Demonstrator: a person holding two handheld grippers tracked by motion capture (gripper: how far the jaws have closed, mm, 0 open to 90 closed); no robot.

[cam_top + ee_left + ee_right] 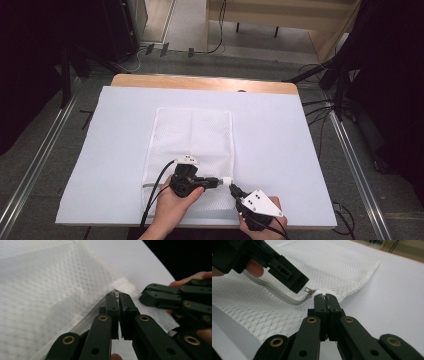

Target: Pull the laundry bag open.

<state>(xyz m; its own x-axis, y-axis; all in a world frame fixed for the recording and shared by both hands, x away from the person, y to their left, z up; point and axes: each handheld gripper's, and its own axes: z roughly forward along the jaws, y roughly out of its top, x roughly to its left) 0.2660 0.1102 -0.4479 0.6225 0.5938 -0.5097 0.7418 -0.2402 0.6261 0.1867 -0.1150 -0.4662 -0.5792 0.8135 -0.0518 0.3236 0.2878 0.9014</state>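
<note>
Fingers, left: left gripper (117,296) has its jaws pressed together on the small metal zip pull (309,290), which I see poking out at the tips
Fingers, right: right gripper (325,297) has its jaws pressed together too, and I judge them pinched on the hem of the mesh bag (192,135) just beside the zip's end tab
Bag: lies flat in the middle of the table, long side running from the far edge toward the near edge; the pull sits by its near right corner, close to the near edge
Step in hand: I judge this as running the zip along its grey track (282,296), with the right gripper anchoring the end
Doing it well: I would keep the right pinch planted and low, draw the pull straight along the track toward the left edge, and keep it level so the mesh stays taut and does not bunch or lift
Risk: the pull is tiny, so a tilted tug could slip it out of the jaws
Surface: white sheet (280,150) over a wooden table (200,82), bare apart from the bag
Room: dark sides, grey floor (45,150), cables (320,107) trailing off the right edge
</note>
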